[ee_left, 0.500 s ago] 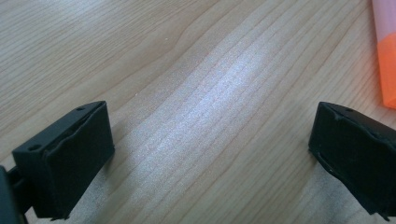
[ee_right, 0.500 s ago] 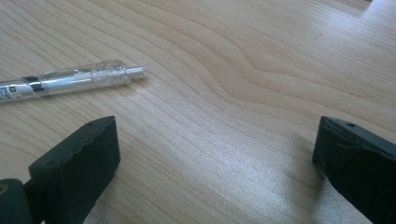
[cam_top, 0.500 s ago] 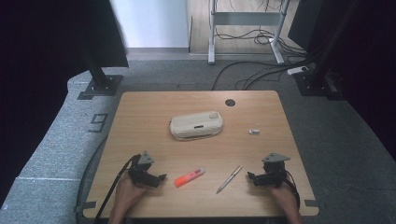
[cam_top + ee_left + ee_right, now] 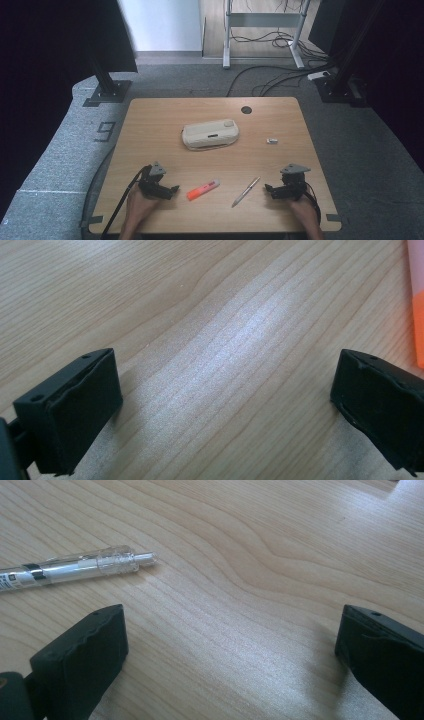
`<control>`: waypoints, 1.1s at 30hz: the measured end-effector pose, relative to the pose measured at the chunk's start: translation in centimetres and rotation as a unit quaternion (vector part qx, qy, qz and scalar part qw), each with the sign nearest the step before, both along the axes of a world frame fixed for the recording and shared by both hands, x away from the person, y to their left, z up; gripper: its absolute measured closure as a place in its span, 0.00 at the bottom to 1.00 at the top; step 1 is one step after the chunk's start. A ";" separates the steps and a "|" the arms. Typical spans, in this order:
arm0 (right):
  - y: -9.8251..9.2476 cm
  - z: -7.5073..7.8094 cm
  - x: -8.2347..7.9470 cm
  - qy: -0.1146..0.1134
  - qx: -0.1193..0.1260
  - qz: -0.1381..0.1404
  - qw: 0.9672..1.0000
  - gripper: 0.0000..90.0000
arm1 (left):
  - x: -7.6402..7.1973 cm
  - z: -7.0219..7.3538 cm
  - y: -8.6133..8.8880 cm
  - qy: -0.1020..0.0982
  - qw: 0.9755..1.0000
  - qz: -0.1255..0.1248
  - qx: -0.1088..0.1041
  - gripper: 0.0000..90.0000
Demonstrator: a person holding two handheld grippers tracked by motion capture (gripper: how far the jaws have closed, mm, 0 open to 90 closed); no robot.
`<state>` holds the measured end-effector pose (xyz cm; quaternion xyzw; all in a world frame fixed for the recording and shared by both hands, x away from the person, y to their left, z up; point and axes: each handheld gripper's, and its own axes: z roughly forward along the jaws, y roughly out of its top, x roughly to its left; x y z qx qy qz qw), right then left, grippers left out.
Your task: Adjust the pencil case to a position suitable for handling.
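At the left of the high view, the left gripper (image 4: 172, 189) rests low on the worktop (image 4: 150, 125), its jaws spread wide with nothing between them; the left gripper view shows bare wood between the 2 black pads and the orange highlighter at the right edge (image 4: 416, 300). That highlighter (image 4: 202, 190) lies flat just beside this gripper, slanting up to the right, and looks like its likely target. To take it well, I would slide the gripper toward the marker until the barrel sits midway between the pads, turn the wrist so the jaws cross the barrel rather than run along it, then close low on the middle so it does not pivot. Behind, near the worktop's centre, a cream-coloured case (image 4: 210, 134) lies well apart from both hands. Further right, a clear pen (image 4: 245, 191) lies at a slant, its tip just ahead of the right gripper's own jaws in the right gripper view (image 4: 75, 567). A small white object (image 4: 271, 141) sits beyond it. At the right, the right gripper (image 4: 268, 190) also stands spread and empty, near the pen; the same crosswise, mid-barrel approach would suit it.
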<state>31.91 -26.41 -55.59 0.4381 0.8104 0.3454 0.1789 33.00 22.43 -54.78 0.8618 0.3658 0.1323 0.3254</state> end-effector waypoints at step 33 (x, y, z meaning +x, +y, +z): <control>0.0 0.0 0.0 0.000 0.000 0.000 1.000 0.00 | 1.9 1.7 -1.6 0.017 0.999 -0.025 -0.011 0.07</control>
